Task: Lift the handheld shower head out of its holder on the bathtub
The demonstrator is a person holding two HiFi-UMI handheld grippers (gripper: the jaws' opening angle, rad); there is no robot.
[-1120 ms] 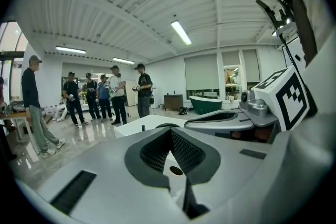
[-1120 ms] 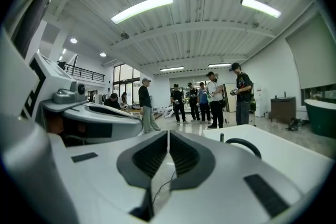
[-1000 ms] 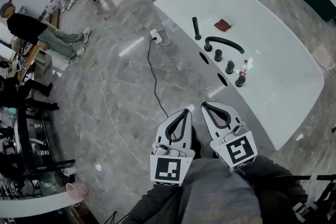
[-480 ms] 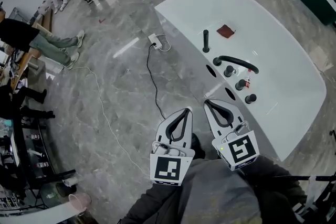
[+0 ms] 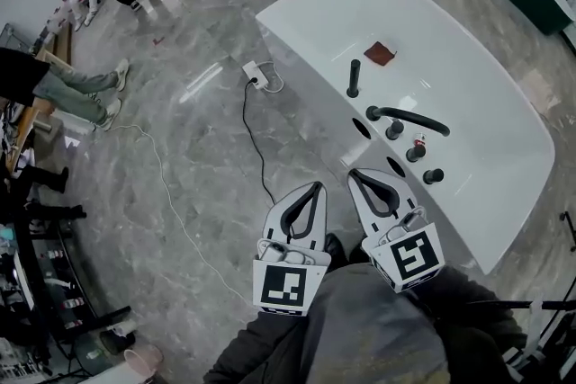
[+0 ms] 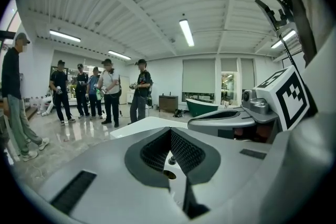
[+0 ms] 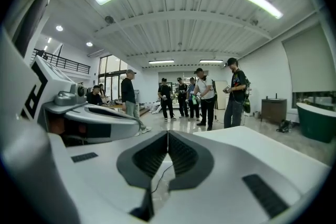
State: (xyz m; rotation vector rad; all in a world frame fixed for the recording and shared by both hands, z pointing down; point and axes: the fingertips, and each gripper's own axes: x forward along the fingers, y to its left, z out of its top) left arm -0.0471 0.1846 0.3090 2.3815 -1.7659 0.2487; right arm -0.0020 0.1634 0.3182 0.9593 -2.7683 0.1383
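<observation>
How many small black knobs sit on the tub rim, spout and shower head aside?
3, in a row along the bathtub rim: far knob beside the base of the curved spout, middle knob just past it, near knob closest to the right gripper. None seems hidden.

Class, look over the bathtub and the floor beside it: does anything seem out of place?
A power strip lies on the floor beside the bathtub, its black cable trailing loose: a likely trip hazard.

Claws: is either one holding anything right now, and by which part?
Nothing is held. The left claw and right claw are both shut and empty, short of the bathtub.
</observation>
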